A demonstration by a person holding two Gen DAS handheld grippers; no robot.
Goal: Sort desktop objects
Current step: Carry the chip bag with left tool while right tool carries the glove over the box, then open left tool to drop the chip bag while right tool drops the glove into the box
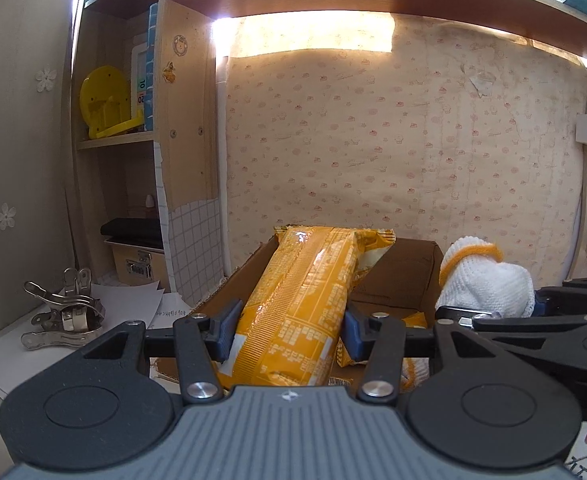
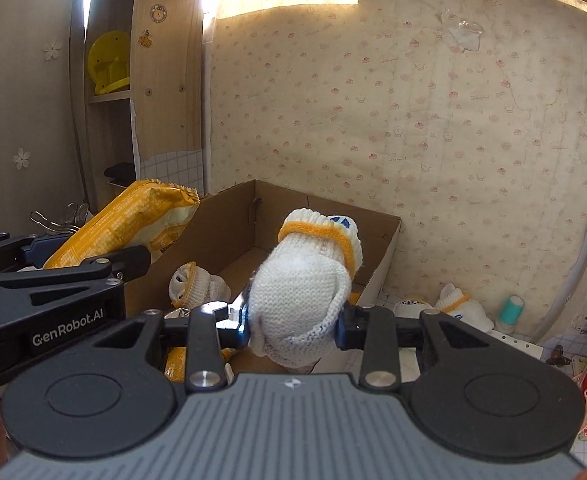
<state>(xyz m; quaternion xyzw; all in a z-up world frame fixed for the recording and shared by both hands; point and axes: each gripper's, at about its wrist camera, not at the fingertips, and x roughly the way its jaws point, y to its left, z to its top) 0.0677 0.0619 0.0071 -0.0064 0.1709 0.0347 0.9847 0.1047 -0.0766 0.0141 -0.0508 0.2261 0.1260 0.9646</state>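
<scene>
Yellow packet (image 1: 305, 304): crinkly foil wrapper, light by my guess, slick on its printed face and likely to crush if I squeeze hard; I judge the middle of its long body the best place to hold, and that is where I have it.
Left gripper (image 1: 289, 334): clamped across the yellow packet, blue pads pressing both long edges, jaws held fairly wide apart by its width.
Packet's place: lifted and tilted, far end leaning over the near wall of the cardboard box (image 1: 409, 276).
White knitted glove bundle (image 2: 305, 292): soft, springy, very light I think, not fragile; knit gives good friction, so a pinch across the rolled body should hold.
Right gripper (image 2: 293, 330): closed on the white knitted glove bundle at its lower part, jaws about half apart, yellow cuff pointing up.
Bundle's place: held above the box's front edge.
Inside the box: another glove bundle (image 2: 197, 286) lies on the floor.
On the desk, right: more glove bundles (image 2: 455, 308), just beside the box.
</scene>
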